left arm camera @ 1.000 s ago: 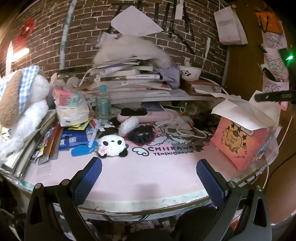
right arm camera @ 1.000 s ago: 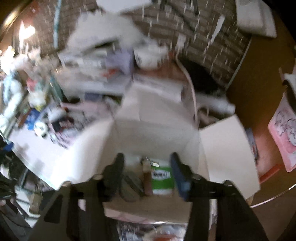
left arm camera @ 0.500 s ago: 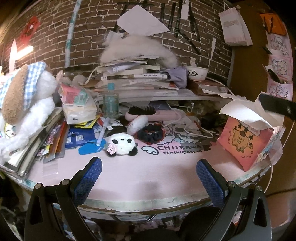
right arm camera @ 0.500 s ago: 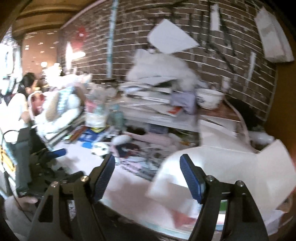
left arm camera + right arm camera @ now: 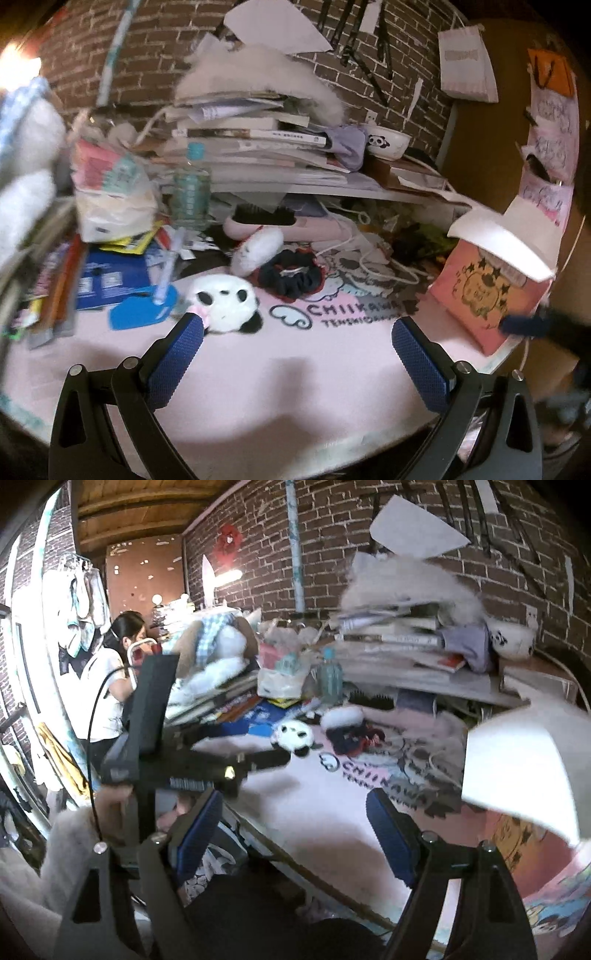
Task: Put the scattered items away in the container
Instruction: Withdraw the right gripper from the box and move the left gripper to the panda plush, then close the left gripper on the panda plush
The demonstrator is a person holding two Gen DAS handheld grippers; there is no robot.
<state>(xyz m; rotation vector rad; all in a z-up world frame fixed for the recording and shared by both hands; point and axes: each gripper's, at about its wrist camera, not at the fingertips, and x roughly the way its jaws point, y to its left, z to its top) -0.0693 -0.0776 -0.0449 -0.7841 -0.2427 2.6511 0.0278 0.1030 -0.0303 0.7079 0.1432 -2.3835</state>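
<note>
A white panda plush [image 5: 225,304] lies on the pink desk mat [image 5: 280,373], just beyond my left gripper's left fingertip. A dark scrunchie [image 5: 291,275] and a white fluffy item [image 5: 256,249] lie behind it. My left gripper [image 5: 293,347] is open and empty, low over the mat. The pink box [image 5: 484,291] with open white flaps stands at the right edge. My right gripper [image 5: 295,830] is open and empty at the desk's front edge, beside the box flap [image 5: 517,764]. The panda plush [image 5: 295,735] and the left gripper's body [image 5: 192,764] also show in the right wrist view.
A pile of books and papers [image 5: 255,140], a plastic bottle [image 5: 190,192], a snack bag [image 5: 110,192], a pink hairbrush [image 5: 266,221], blue cards [image 5: 110,284] and a white cable [image 5: 373,266] crowd the back. A person [image 5: 110,679] sits far left.
My left gripper moved forward towards the panda plush. My right gripper swung left away from the box, lower, now facing across the desk.
</note>
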